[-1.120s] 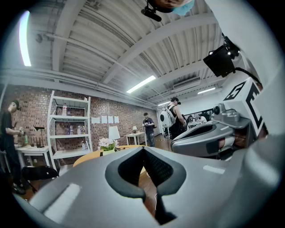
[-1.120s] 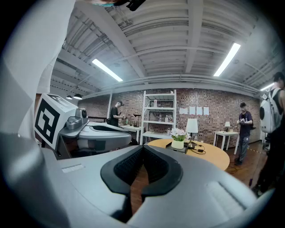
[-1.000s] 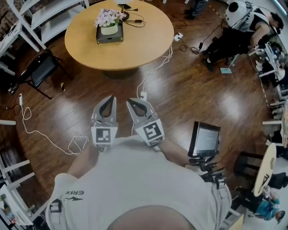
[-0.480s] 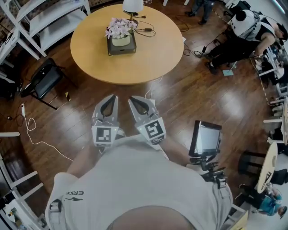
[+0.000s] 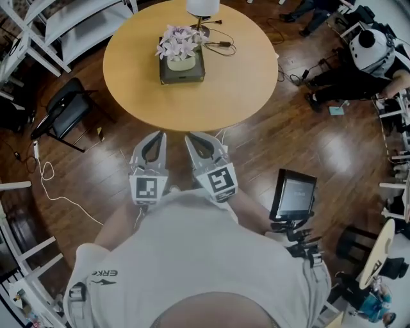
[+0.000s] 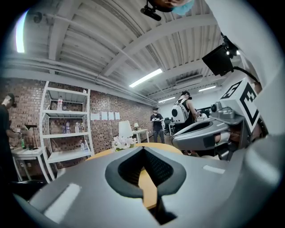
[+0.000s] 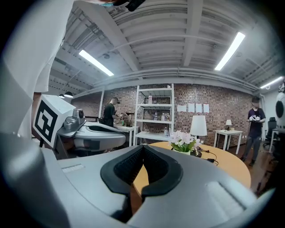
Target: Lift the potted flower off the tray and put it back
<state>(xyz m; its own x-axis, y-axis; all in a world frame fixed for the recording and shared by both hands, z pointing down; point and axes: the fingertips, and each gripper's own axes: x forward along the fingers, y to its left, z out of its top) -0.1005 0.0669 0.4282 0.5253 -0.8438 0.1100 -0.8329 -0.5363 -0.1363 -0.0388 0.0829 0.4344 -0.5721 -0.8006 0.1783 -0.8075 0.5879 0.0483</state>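
The potted flower (image 5: pixel 179 46), pale pink blooms in a light pot, stands in a dark square tray (image 5: pixel 182 72) on the far side of the round wooden table (image 5: pixel 243 83). My left gripper (image 5: pixel 155 134) and right gripper (image 5: pixel 193 136) are held side by side just short of the table's near edge, well away from the pot. Both are shut with nothing between the jaws. The flower (image 6: pixel 122 142) appears small beyond the closed tips in the left gripper view. In the right gripper view the flower (image 7: pixel 182 140) stands to the right of the tips.
A white lamp (image 5: pixel 202 8) and a black cable (image 5: pixel 225 44) sit behind the tray. A black chair (image 5: pixel 63 109) and white shelving (image 5: pixel 73 22) stand left of the table. A white cord (image 5: pixel 57 195) lies on the floor. A screen on a stand (image 5: pixel 293 195) is at my right.
The table and flower have slid lower and nearer in the head view as I walk towards them. Both grippers stay shut, side by side, now close to the table's edge.
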